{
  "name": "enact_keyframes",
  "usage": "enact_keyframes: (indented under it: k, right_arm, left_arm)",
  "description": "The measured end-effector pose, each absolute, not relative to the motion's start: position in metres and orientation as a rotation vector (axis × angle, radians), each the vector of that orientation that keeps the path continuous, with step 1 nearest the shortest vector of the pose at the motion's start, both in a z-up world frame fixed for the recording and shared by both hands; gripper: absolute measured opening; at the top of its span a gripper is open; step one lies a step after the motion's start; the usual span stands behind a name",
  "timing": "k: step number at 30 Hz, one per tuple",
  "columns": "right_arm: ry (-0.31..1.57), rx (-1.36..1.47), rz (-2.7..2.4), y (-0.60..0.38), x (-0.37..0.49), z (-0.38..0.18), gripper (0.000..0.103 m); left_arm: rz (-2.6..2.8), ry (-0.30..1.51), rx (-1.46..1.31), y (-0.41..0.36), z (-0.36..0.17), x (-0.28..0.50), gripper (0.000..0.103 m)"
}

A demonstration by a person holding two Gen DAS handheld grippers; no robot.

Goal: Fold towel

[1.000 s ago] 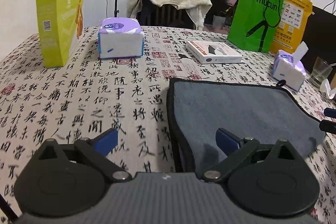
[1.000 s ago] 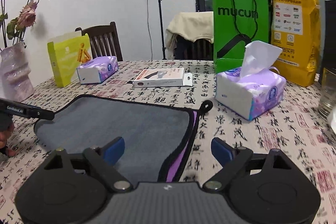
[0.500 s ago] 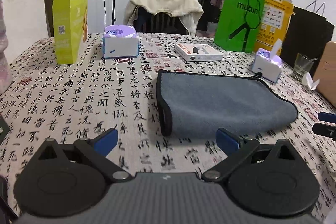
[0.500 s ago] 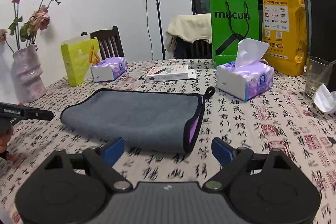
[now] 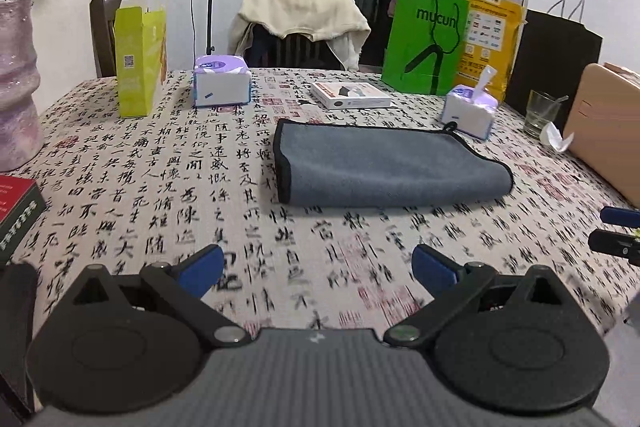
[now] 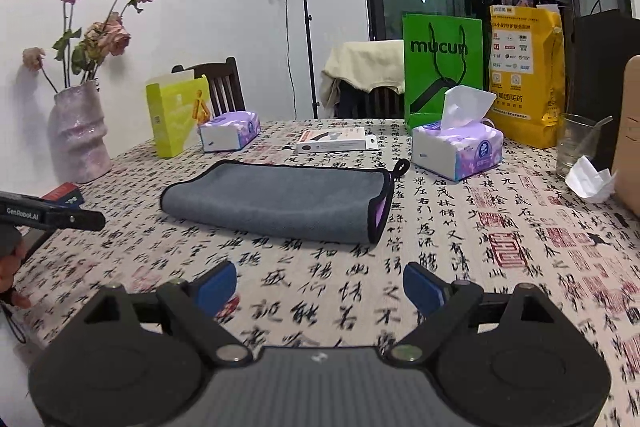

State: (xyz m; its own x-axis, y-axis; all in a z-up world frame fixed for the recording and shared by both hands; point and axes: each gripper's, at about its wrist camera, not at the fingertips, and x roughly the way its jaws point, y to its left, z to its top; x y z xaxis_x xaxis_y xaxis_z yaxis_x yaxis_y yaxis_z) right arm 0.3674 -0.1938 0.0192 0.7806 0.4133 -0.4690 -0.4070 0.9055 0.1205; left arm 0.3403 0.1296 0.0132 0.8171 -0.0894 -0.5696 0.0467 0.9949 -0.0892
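Observation:
A grey towel (image 5: 384, 163) with black trim lies folded flat on the calligraphy-print tablecloth, also shown in the right wrist view (image 6: 280, 199), where a purple inner side shows at its right end. My left gripper (image 5: 318, 269) is open and empty, well back from the towel's near edge. My right gripper (image 6: 318, 285) is open and empty, also back from the towel. The right gripper's fingers (image 5: 618, 231) show at the right edge of the left wrist view. The left gripper's finger (image 6: 52, 217) shows at the left of the right wrist view.
Beyond the towel stand a white flat box (image 5: 350, 95), two tissue packs (image 5: 222, 85) (image 6: 458, 151), a lime carton (image 5: 140, 61), a green bag (image 5: 426, 41) and a yellow bag (image 6: 526, 75). A vase (image 6: 80, 135) is at the left, a glass (image 6: 578, 147) at the right.
Both grippers have pulled back and up away from the towel. The towel, which lay between each gripper's open fingers, now rests folded farther ahead on the table.

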Motion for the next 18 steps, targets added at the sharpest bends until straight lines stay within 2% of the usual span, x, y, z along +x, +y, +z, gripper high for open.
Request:
enact_keyframes:
  k: [18]
  right_arm:
    - [0.465,0.028,0.458,-0.209,0.265,0.024,0.091]
  left_arm:
    - [-0.090,0.557,-0.063,0.092,0.025,0.240,0.103]
